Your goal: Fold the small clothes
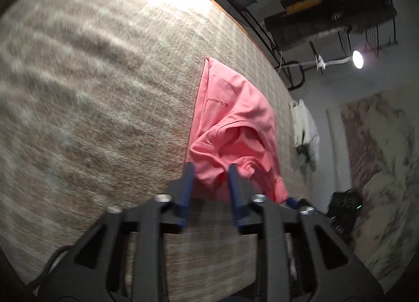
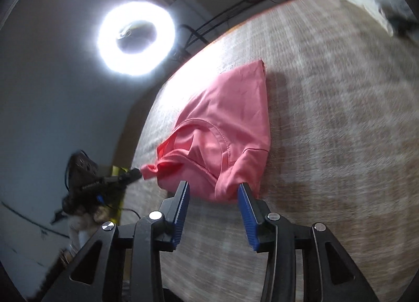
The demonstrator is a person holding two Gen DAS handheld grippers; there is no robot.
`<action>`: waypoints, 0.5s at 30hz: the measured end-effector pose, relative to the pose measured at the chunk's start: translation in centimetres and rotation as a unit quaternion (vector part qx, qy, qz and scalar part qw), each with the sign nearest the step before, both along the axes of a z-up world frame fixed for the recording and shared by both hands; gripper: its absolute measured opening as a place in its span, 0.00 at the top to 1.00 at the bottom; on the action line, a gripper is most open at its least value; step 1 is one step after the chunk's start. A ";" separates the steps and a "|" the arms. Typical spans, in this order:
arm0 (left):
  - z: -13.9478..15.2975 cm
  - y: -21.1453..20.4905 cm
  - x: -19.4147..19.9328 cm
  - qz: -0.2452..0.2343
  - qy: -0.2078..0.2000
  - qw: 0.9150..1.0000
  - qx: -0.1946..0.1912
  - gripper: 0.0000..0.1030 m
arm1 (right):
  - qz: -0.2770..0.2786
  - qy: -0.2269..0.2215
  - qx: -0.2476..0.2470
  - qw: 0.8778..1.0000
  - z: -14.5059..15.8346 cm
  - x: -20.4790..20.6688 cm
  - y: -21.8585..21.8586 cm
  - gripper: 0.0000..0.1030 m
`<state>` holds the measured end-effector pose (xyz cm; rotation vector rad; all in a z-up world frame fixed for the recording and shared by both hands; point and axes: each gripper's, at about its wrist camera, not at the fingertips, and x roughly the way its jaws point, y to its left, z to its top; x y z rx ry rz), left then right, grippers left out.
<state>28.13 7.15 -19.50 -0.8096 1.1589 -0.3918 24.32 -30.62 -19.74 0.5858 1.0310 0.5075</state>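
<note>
The left gripper (image 1: 210, 168) is seen with its blue-padded jaws parted, a bunched fold of a pink T-shirt (image 1: 233, 123) lying between them without being pressed by either pad. The right gripper (image 2: 213, 188) is likewise seen with its jaws standing apart, the near hem of the pink T-shirt (image 2: 225, 123) reaching into the gap but not being clamped. In the right wrist view the left gripper (image 2: 125, 174) is glimpsed at the shirt's left corner.

The shirt is laid partly folded on a beige patterned tablecloth (image 1: 91, 92), its neckline turned toward the grippers and dark lettering printed along one side. The far part is spread flat, while the near part is rumpled.

A white crumpled cloth (image 1: 305, 129) is found at the table's edge, well apart from the shirt. A bright ring light (image 2: 136, 38) is seen beyond the table, with dark cables (image 1: 262, 34) run along the table's far rim.
</note>
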 end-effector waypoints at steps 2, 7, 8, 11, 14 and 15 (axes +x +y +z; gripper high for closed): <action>-0.7 -0.2 0.0 0.012 0.012 1.000 -0.025 0.64 | -0.007 0.010 0.006 1.000 -0.5 0.3 0.0 0.60; -1.4 -1.6 0.2 0.002 0.022 1.000 -0.017 0.74 | -0.016 0.036 0.026 0.999 -1.6 1.2 0.0 0.65; -1.6 -2.0 0.2 -0.001 0.022 1.000 -0.007 0.91 | -0.015 0.038 0.027 0.999 -1.7 1.3 0.1 0.68; -1.3 -2.8 0.2 -0.014 0.003 1.000 0.027 0.98 | -0.002 0.041 0.026 0.999 -1.8 1.7 0.7 0.84; 0.2 -3.3 -0.2 -0.020 -0.024 0.998 0.056 0.99 | 0.018 0.036 0.030 0.999 -1.7 1.7 1.5 1.00; 0.8 -3.3 -0.4 -0.021 -0.037 0.997 0.062 0.99 | 0.019 0.028 0.024 0.999 -1.3 1.5 1.7 1.00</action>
